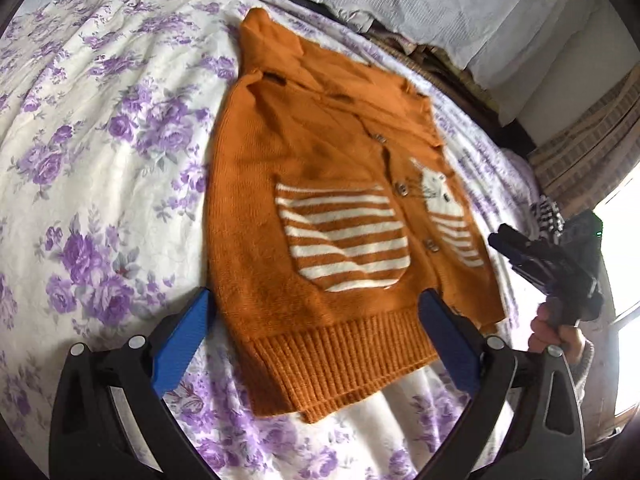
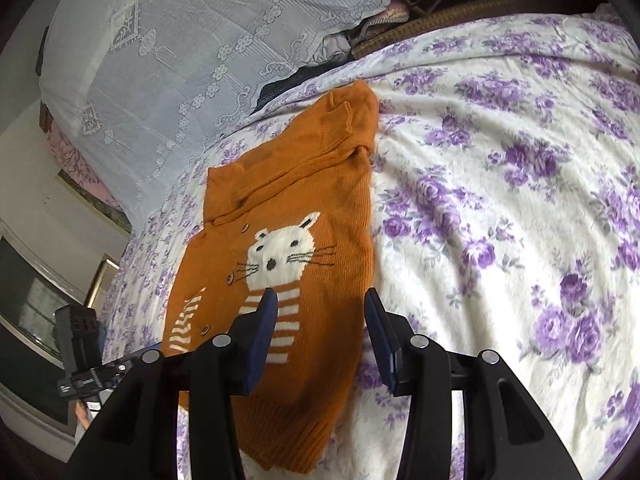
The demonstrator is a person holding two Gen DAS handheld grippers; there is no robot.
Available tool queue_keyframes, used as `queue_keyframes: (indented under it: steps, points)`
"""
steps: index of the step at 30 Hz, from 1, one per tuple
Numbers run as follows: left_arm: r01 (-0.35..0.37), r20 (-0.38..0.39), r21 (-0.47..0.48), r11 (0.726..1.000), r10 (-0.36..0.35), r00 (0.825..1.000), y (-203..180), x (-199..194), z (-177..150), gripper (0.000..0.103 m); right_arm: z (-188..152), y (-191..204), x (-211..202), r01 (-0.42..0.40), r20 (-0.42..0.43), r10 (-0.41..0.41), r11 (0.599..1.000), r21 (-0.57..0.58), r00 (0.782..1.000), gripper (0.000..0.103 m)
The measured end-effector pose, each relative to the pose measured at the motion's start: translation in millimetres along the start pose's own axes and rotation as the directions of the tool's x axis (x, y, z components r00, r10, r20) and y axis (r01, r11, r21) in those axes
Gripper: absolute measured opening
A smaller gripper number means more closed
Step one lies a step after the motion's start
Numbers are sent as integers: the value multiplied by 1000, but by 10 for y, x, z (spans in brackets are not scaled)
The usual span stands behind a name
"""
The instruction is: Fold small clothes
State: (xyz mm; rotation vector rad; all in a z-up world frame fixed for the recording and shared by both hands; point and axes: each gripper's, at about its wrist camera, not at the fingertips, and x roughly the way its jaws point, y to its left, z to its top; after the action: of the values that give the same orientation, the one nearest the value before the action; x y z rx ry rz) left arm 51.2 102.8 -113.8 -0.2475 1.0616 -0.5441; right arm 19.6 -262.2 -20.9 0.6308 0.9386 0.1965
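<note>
The left hand-held gripper (image 1: 316, 312) hangs with its fingers spread wide over the ribbed hem of an orange cardigan (image 1: 320, 200), gripping nothing. The cardigan lies flat on the bed (image 1: 100, 140), sleeves folded in. The right hand-held gripper (image 2: 322, 308) hangs spread above the cardigan's right edge, also empty.

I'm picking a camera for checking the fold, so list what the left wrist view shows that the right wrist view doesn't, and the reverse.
Only the left wrist view: the striped pocket in full, the whole ribbed hem, and the right tool seen from outside. Only the right wrist view: the whole white cat face with whiskers, and the lace cloth's flower pattern. Both: the orange cardigan flat on the purple floral bedspread, both tools open and holding nothing.
</note>
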Motion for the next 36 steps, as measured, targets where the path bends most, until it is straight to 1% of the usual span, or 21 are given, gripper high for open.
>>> queue_keyframes:
  steps: [3,5,7,9,10,13,15,16,17,18,19,21,22,24,26,27,28,30,32,33,36]
  points:
    - [10,-8,4,1000,-10,1000,-28,52,16,98,-59,-6,16,-18,-26,19,1000,11,999,45]
    - [24,-13,8,1000,-24,1000,-26,77,43,98,-91,-19,16,-12,-32,13,1000,12,999,45]
    - [55,-15,21,998,-55,998,-57,100,51,98,-118,-55,19,-20,-41,21,999,26,999,45]
    - [54,-13,37,998,-53,998,-94,116,49,84,-161,-111,32,-34,-56,37,998,53,998,45]
    - [46,-13,41,998,-45,999,-102,123,56,71,-177,-135,43,-38,-63,42,997,63,997,44]
    - [39,-16,38,999,-38,999,-63,151,73,63,-211,-149,73,-38,-69,42,997,63,997,42]
    - [40,-20,28,999,-39,999,-30,190,106,63,-210,-136,96,-36,-71,39,998,54,997,42]
    - [45,-21,23,999,-44,999,-22,212,120,69,-210,-136,108,-36,-71,40,998,53,997,42]
    - [60,-25,26,998,-59,998,-8,204,120,79,-214,-142,112,-36,-70,40,998,53,997,41]
    - [74,-31,46,996,-73,997,-51,215,114,83,-217,-144,107,-38,-69,42,998,56,997,41]
    - [63,-37,68,996,-60,997,-102,227,89,86,-224,-147,99,-39,-69,43,997,59,997,41]
    - [8,-35,109,994,-4,999,-215,231,8,86,-271,-125,82,-43,-71,47,997,57,996,41]
    - [1,-31,121,993,3,1000,-257,220,-22,85,-305,-101,74,-43,-73,46,998,44,996,41]
    - [-4,-22,124,992,6,1000,-262,209,-13,76,-294,-83,99,-38,-74,40,999,29,996,42]
    - [19,-20,66,998,-17,1000,-144,223,58,61,-251,-84,164,-50,-71,52,998,28,996,42]
    - [33,-16,38,999,-32,999,-87,217,84,57,-227,-89,198,-56,-66,57,998,29,996,40]
    - [52,-14,7,999,-51,999,-23,211,107,51,-208,-88,224,-56,-63,57,998,26,996,36]
    - [80,-11,-34,996,-80,997,51,197,113,46,-201,-99,235,-54,-57,55,998,23,997,30]
    - [95,-11,-49,994,-95,995,77,183,100,43,-201,-122,219,-63,-54,65,997,34,996,23]
    - [101,-12,-53,993,-102,995,79,172,86,42,-198,-134,217,-71,-55,73,997,42,996,17]
    - [108,-12,-57,993,-109,994,77,151,55,40,-203,-164,217,-84,-57,87,995,61,995,15]
